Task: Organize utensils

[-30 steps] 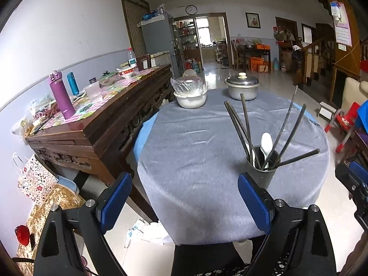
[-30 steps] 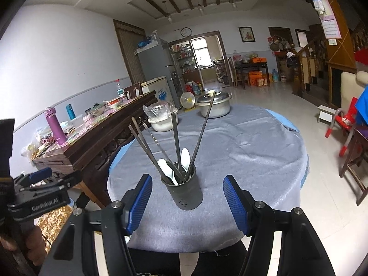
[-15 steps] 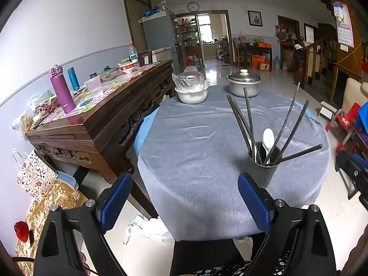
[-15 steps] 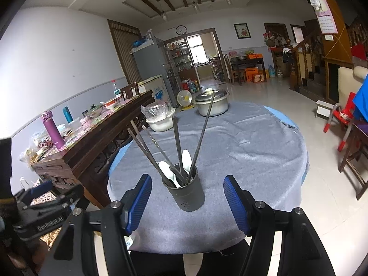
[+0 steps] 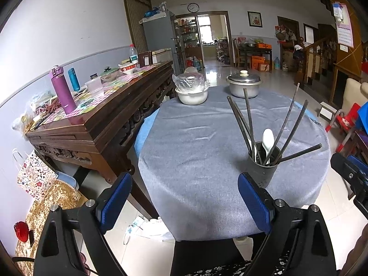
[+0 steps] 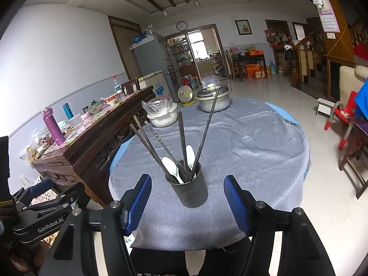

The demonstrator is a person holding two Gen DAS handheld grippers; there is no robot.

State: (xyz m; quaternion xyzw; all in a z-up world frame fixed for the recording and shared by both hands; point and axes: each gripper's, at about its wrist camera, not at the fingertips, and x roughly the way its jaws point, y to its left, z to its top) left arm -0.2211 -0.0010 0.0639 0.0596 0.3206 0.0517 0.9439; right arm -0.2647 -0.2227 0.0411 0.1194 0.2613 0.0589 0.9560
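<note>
A dark grey utensil holder (image 6: 189, 189) (image 5: 264, 169) stands near the front edge of a round table under a grey cloth (image 6: 241, 142) (image 5: 195, 142). Several dark chopsticks (image 6: 182, 135) (image 5: 248, 117) and white spoons (image 6: 171, 168) (image 5: 268, 139) stick out of it. My right gripper (image 6: 187, 203) is open, its blue pads to either side of the holder and short of it, nothing between them. My left gripper (image 5: 184, 203) is open too, over the table's front edge, left of the holder. The left tool (image 6: 46, 209) also shows at the left edge of the right wrist view.
A white bowl covered in plastic (image 5: 192, 89) and a lidded metal pot (image 5: 243, 86) sit at the table's far side. A cluttered wooden sideboard (image 5: 103, 108) with a purple bottle (image 5: 63, 92) runs along the left. A red child's chair (image 6: 342, 119) stands at the right.
Both views have drawn back and tilted slightly, so the holder sits a little lower in frame. Neither gripper's jaws have visibly changed; the utensils stand as before.
</note>
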